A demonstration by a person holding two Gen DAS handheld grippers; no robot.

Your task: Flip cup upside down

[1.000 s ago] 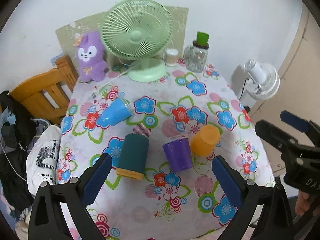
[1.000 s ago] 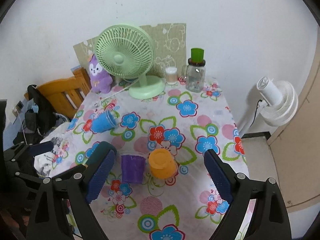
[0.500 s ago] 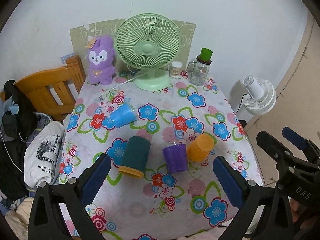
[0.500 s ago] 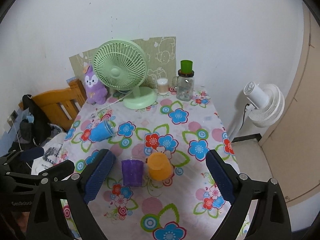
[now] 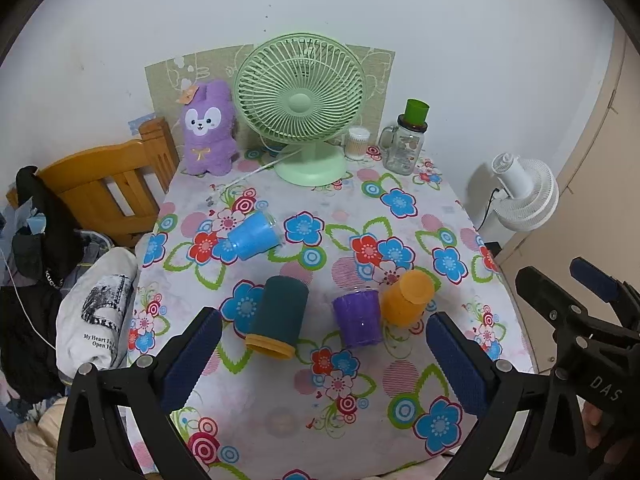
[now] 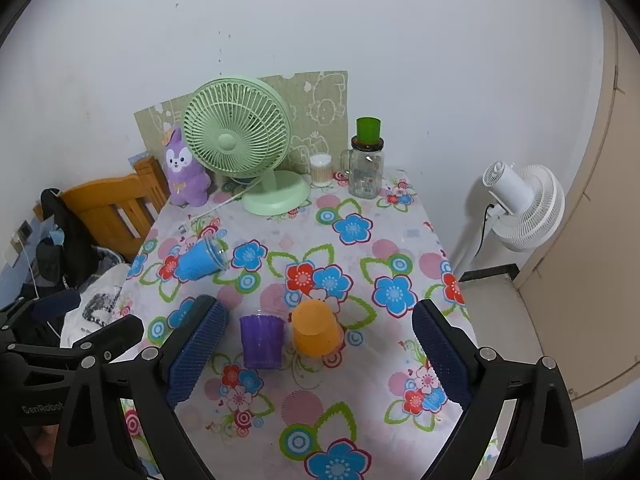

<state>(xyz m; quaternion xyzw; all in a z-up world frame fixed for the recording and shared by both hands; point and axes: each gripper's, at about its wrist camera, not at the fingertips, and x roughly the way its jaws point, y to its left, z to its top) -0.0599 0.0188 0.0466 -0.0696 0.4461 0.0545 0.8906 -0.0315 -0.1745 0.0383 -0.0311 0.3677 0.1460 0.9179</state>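
We held both grippers high above the near edge of the table (image 5: 448, 208), the left gripper (image 5: 320, 356) and the right gripper (image 6: 320, 350) each with fingers spread wide and nothing between them. Four cups were in reach: a blue cup (image 5: 254, 236) on its side far left, a dark green cup (image 5: 280, 316) on its side near left, a purple cup (image 5: 358, 318) standing mouth up, and an orange cup (image 5: 406, 298) touching it, apparently already inverted. We judged the purple one the likely target — best gripped across its middle, lifted clear of the orange cup, then rolled over and set down on its rim. Legible writing was sparse: "DAS" on the right gripper's body, "GenRobot" on the left's, and "My Heart Is Open" on a white bag (image 5: 96, 312) — partly cut off.
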